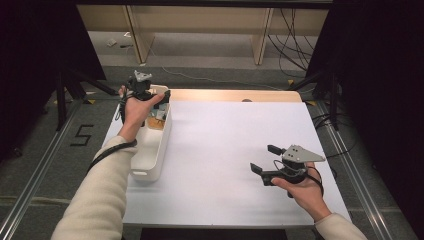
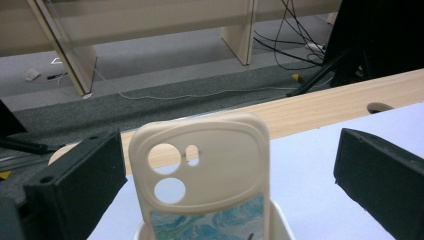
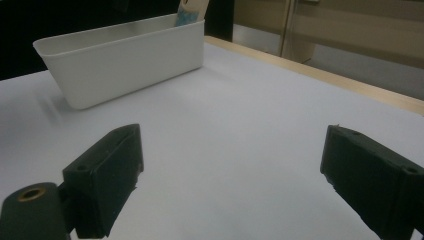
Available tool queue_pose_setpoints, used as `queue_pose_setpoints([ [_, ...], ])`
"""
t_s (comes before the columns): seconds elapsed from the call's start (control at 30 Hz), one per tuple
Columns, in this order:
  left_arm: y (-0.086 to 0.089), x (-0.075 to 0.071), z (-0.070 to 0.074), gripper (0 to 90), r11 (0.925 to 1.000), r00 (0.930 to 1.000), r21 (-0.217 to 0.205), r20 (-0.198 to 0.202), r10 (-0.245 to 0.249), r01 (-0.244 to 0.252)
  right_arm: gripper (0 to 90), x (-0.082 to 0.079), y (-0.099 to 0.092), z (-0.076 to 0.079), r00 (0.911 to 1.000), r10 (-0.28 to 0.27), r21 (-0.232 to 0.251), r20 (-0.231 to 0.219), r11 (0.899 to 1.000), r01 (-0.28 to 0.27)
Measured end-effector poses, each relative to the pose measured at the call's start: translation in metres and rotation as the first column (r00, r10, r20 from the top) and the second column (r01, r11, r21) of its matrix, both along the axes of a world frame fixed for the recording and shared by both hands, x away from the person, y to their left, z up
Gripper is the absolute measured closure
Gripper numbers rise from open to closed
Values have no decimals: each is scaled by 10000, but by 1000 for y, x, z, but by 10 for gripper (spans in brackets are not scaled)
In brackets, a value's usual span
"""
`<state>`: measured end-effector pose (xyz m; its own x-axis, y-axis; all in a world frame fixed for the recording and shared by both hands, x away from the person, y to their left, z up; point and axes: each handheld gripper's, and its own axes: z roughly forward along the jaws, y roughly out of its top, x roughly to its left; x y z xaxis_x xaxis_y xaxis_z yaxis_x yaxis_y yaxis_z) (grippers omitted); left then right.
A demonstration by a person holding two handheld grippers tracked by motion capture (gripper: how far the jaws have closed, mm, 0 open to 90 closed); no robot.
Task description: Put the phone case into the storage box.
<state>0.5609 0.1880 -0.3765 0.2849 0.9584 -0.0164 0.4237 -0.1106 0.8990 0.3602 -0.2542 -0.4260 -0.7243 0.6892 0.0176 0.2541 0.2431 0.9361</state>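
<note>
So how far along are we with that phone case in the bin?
Nothing looks finished: the phone case stands upright at the far end of the white bin. In hand: the left gripper frames it, jaws open, not gripping. The right gripper waits open over bare table. Grasping remains.

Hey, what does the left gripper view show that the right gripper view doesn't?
Left gripper view alone: the phone case's camera cutouts seen close between the open jaws, and cables on the floor. Right gripper view alone: the white bin's long side wall across the table, with just a corner of the case above its rim. Both: the white tabletop, its wooden edge, and jaws standing apart.
</note>
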Motion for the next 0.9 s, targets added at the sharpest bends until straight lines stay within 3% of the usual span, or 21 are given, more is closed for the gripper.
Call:
queue_pose_setpoints([
  [0.3,-2,-14,4,0,9994,9995,89,26,-320,320,109,0,0,0,10000,-20,-15,0,10000,20],
  [0.9,3,-39,10,0,9977,9976,-192,274,-642,647,109,0,0,1,10000,-11,28,29,10000,10],
])
